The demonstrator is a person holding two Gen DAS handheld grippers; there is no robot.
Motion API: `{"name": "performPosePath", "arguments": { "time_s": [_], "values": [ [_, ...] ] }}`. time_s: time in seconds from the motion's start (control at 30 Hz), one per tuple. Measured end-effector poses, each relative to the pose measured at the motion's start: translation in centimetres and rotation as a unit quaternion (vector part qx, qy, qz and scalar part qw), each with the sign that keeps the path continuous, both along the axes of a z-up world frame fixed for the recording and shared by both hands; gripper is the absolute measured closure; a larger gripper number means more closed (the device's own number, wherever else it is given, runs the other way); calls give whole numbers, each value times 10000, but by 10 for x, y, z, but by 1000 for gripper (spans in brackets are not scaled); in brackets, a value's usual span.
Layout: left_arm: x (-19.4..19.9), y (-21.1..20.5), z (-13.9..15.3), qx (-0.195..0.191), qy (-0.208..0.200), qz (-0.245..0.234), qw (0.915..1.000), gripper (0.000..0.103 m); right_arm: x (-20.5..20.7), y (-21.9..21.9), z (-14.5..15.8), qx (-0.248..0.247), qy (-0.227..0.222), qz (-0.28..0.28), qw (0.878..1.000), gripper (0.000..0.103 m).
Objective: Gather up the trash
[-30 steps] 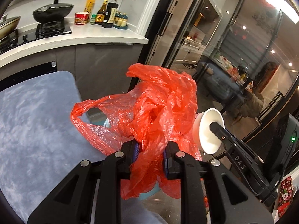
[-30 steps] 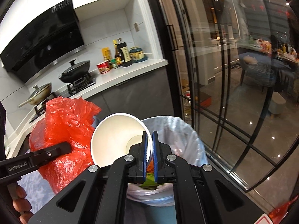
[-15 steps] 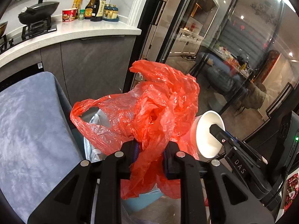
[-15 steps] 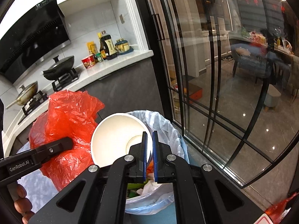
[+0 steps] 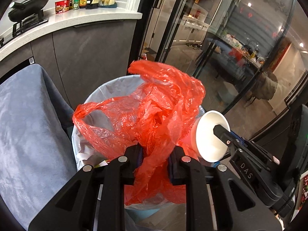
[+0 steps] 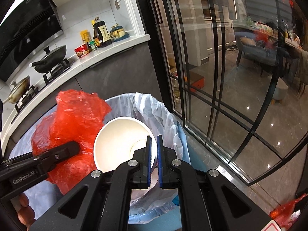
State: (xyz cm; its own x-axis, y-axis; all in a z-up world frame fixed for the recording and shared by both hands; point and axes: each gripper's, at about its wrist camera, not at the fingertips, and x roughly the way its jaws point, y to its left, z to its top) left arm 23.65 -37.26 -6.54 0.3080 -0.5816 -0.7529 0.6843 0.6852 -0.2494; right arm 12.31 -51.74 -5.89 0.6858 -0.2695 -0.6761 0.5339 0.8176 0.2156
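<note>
A: Where is the trash right now?

B: Both pieces hang over the lined trash bin point(image 5: 107, 88). The left gripper point(image 5: 155, 154) is clenched on a bunched fold of the red plastic bag point(image 5: 154, 111), which billows above the bin's mouth. The right gripper point(image 6: 153, 154) pinches the rim of the white paper bowl point(image 6: 117, 140), 1 finger inside, 1 outside, with the bowl tipped on its side beside the bag.

A: How will the 2 things handle?

B: I judge the bag very light, limp and slick; it holds no shape, so a gathered fold is the only sound place to grip, as it is now. It may cling to the pads or drift on release. The bowl looks light and thin-walled, stiff enough at the rim but easy to crush, so a gentle pinch on the rim suits it.

A: Anything already in the bin?

B: Some scraps show under the liner's edge, too hidden to name.
</note>
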Motion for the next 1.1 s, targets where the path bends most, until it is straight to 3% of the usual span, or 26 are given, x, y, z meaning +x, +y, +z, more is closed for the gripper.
{"name": "performPosePath", "arguments": {
  "time_s": [0.27, 0.33, 0.4, 0.6, 1.1],
  "values": [
    [10, 4, -12, 144, 19, 195, 9997, 82, 8, 6, -9, -1, 67, 65, 10000, 92],
    [11, 6, -12, 240, -74, 314, 9992, 65, 8, 6, -8, -27, 42, -17, 10000, 73],
    [9, 9, -10, 285, -222, 476, 9982, 43, 6, 6, -5, -14, -33, -44, 10000, 67],
    [3, 13, -3, 376, -470, 588, 9965, 30, 1, 13, 4, -36, -134, 48, 9999, 60],
    [-17, 46, 15, 562, -897, 973, 9896, 25, -15, 53, 28, -113, -262, 375, 9989, 55]
  ]
}}
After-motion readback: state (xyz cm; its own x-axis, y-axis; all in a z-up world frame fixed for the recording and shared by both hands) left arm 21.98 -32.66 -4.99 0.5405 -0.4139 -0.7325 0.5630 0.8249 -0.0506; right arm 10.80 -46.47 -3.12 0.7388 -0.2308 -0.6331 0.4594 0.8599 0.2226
